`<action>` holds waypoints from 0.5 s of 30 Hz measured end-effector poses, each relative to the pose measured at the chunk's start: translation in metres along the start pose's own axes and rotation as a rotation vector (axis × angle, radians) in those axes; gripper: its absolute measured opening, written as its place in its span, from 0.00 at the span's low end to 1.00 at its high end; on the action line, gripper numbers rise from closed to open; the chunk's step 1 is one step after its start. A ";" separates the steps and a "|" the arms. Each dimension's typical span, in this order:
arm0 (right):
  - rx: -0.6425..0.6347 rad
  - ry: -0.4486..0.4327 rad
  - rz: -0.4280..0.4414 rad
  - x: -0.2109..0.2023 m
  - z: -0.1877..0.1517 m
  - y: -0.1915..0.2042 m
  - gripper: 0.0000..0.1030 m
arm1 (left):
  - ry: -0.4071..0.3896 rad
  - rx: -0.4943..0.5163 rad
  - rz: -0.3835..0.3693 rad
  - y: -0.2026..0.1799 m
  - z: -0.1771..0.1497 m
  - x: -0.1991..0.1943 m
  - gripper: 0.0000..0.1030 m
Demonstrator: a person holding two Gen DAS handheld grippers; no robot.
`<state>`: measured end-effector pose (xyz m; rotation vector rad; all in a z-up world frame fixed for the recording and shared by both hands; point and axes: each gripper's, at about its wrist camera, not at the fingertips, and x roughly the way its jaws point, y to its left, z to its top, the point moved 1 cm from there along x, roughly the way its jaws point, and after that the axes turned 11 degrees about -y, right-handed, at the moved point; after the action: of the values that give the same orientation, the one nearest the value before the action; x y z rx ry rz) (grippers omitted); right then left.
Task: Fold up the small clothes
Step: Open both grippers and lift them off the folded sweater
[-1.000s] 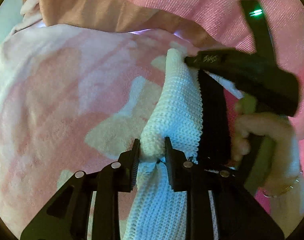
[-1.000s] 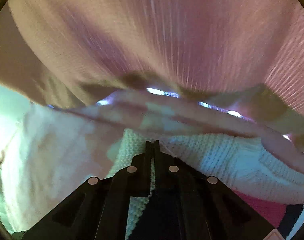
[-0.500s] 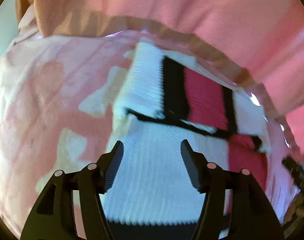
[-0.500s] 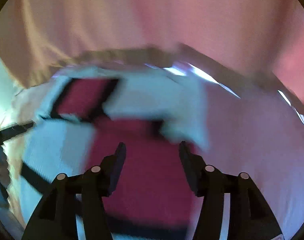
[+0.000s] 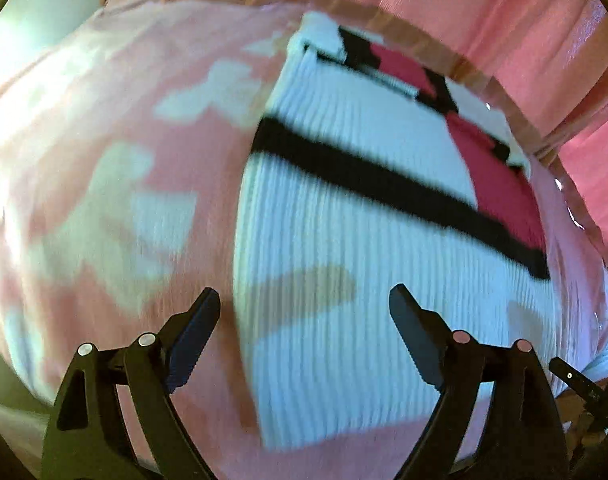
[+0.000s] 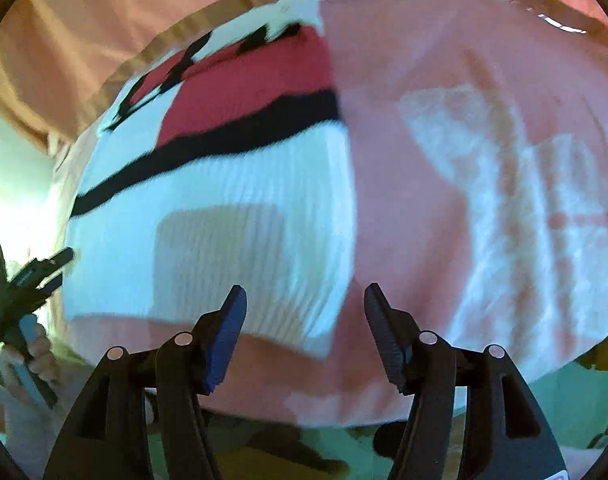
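Pink blanket [image 5: 103, 168] with pale patches covered whole surface. Knit sweater [image 5: 344, 240] — white, black stripes, red blocks — lay flat on it, folded over. Second ago both tongs pinched knit; then let go. Left gripper [image 5: 304, 308] wide open, empty. Right gripper [image 6: 304, 304] wide open, empty — fold looked done.

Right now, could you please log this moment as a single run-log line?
left gripper: open, empty | right gripper: open, empty | knit garment: lying flat on pink blanket, held by neither gripper
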<state>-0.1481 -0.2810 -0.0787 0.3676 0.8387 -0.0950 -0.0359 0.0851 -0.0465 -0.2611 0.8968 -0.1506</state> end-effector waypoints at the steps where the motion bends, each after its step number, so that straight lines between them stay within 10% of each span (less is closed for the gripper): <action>1: 0.008 0.010 0.021 0.003 -0.003 0.003 0.58 | -0.027 0.006 -0.002 -0.001 -0.006 -0.005 0.82; 8: 0.044 -0.031 0.047 0.008 -0.006 0.013 0.53 | -0.055 -0.025 -0.047 -0.003 -0.022 -0.017 0.77; 10: 0.064 -0.028 0.067 0.016 0.001 0.016 0.25 | -0.049 -0.024 -0.097 -0.006 -0.020 -0.015 0.57; 12: 0.100 -0.016 0.099 0.022 0.002 0.013 0.08 | -0.024 -0.026 -0.136 -0.008 -0.020 -0.010 0.12; 15: 0.061 -0.084 0.085 0.003 0.005 0.020 0.07 | 0.000 -0.042 -0.160 -0.007 -0.018 -0.014 0.10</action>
<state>-0.1386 -0.2642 -0.0724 0.4536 0.7376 -0.0566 -0.0588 0.0791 -0.0442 -0.3720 0.8798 -0.2803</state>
